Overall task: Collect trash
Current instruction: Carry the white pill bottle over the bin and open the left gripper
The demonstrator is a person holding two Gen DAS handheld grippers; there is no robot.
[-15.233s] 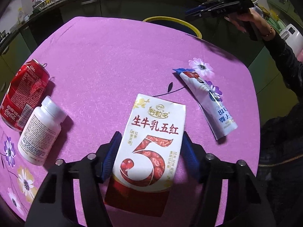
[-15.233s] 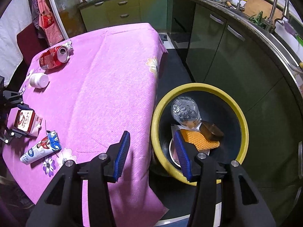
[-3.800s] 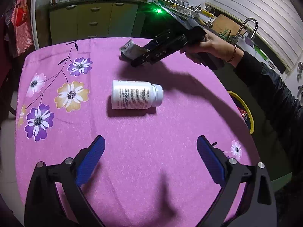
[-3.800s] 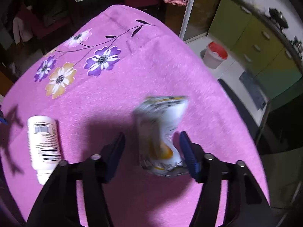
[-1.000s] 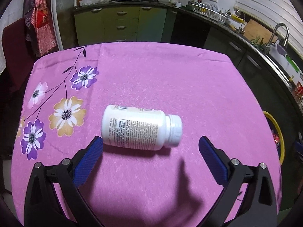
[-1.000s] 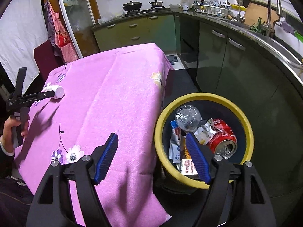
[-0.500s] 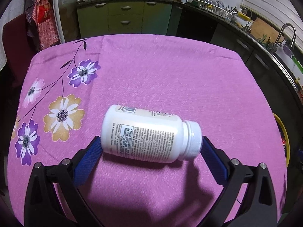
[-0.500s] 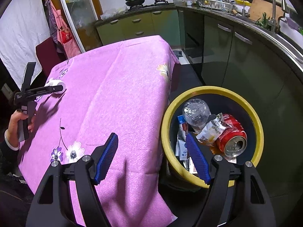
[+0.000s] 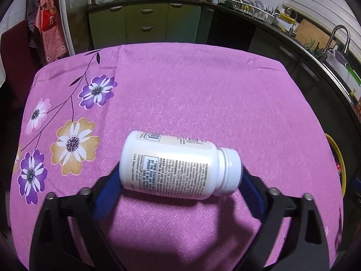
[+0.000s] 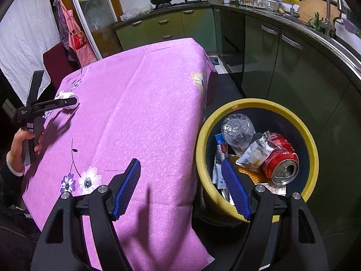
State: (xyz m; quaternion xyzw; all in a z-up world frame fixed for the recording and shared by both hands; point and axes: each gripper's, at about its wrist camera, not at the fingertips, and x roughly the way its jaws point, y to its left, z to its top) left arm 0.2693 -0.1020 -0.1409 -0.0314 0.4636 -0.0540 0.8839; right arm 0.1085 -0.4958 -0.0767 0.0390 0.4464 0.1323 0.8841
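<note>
Your left gripper (image 9: 180, 187) has its blue pads (image 9: 106, 197) pressed against the two ends of the white pill bottle (image 9: 180, 163), one at the base and one at the ribbed cap, so the fingers are closed on it. The bottle lies on its side across the jaws, on the pink floral tablecloth (image 9: 203, 85), cap pointing right. From the right wrist camera, that same left gripper (image 10: 67, 101) sits at the far left edge of the table with the bottle (image 10: 67, 99) at its tip. Your right gripper (image 10: 180, 189) hangs with its fingers spread wide, gripping nothing, above the table's edge and the yellow-rimmed bin (image 10: 312, 144). Inside the bin lie a clear plastic bottle (image 10: 238, 131), a crumpled snack wrapper (image 10: 255, 155) and a red soda can (image 10: 281, 159).
</note>
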